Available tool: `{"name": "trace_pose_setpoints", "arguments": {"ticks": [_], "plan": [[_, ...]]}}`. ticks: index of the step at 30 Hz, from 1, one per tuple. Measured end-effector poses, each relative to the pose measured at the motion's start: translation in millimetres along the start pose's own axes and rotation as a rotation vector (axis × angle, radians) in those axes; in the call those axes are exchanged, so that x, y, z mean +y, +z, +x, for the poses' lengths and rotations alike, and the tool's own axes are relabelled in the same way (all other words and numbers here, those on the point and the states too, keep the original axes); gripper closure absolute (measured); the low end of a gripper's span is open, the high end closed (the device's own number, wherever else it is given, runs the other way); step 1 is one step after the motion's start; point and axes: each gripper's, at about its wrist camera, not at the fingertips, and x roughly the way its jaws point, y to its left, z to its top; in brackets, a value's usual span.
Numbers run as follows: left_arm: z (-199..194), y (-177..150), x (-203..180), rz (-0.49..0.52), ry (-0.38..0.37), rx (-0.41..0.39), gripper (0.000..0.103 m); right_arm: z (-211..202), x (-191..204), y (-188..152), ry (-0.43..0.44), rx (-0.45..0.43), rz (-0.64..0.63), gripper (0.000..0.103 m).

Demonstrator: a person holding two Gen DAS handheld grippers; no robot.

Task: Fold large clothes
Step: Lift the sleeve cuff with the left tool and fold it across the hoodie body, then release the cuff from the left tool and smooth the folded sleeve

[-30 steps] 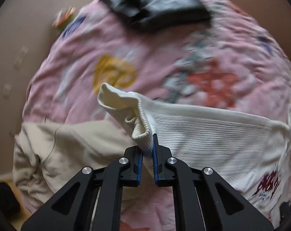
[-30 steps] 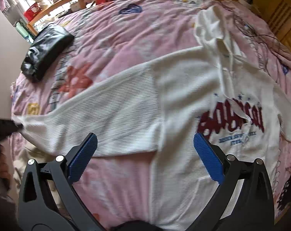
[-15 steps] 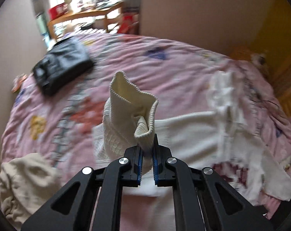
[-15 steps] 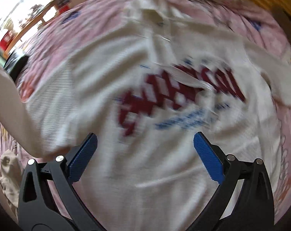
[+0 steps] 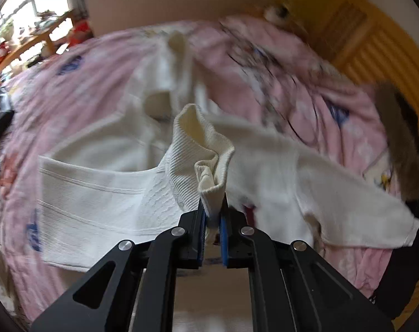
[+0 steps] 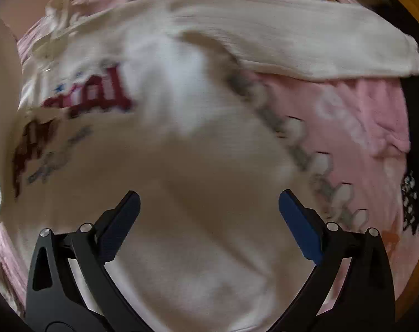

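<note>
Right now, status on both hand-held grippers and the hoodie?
Left hand-held gripper shut on ribbed cuff, sleeve over chest. Right hand-held gripper open, empty, above white hoodie. Nothing in the way on the pink bedspread.

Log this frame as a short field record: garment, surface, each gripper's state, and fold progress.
garment: white sweatshirt with dark red lettering, spread flat
surface: pink patterned bedspread
left gripper: shut on ribbed cuff, sleeve lifted over the body
right gripper: open, nothing between the jaws, over the sweatshirt's body
other sleeve: lying stretched out to the side
fold progress: first sleeve mid-fold, not laid down
</note>
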Motion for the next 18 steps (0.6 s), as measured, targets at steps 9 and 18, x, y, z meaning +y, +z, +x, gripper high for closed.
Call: {"name": "trace_pose_setpoints", "arguments": {"ticks": [9,18], "plan": [[80,-63,-91,0.221,-0.007,0.182,0.089,30,-34,-22,-0.063,0.036,0.035,0.006],[117,-102,-104,0.459,-0.180,0.359,0.031,10,-40,-8,-0.078,-0.019,0.058,0.006]]}}
